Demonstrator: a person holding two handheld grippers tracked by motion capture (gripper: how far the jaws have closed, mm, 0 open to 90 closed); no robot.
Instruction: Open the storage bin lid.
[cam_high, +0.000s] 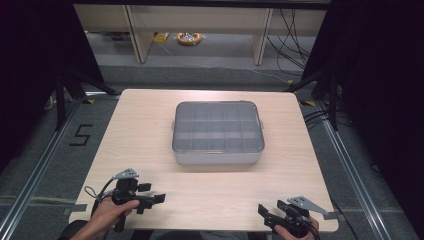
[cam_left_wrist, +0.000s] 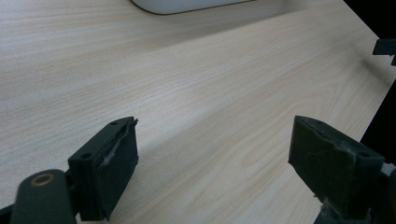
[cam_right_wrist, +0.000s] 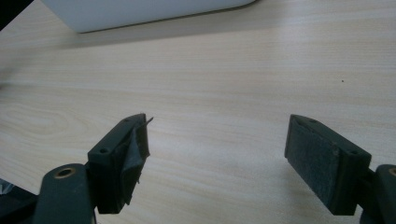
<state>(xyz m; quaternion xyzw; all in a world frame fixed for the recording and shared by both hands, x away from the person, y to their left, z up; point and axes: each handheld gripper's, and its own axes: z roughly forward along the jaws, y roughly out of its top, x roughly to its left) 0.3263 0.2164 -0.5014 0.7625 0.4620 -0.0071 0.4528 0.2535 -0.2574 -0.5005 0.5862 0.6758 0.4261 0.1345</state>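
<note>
A grey compartment box (cam_high: 218, 133) with a clear lid sits shut in the middle of the wooden table (cam_high: 150, 120); its lower edge shows as a white rim in the left gripper view (cam_left_wrist: 182, 5) and the right gripper view (cam_right_wrist: 140, 14). My left gripper (cam_high: 152, 199) rests at the table's near left, held by a hand, jaws wide apart and empty (cam_left_wrist: 215, 158). My right gripper (cam_high: 266, 214) lies at the near right edge, also open with nothing between its pads (cam_right_wrist: 217, 158). Both point toward the box from well short of it.
Bare wood lies between the grippers and the box. The right gripper's tip (cam_left_wrist: 385, 49) shows at the far edge of the left gripper view. Beyond the table are desk legs (cam_high: 137, 35), cables (cam_high: 295, 40) and a yellow tape roll (cam_high: 189, 38) on the floor.
</note>
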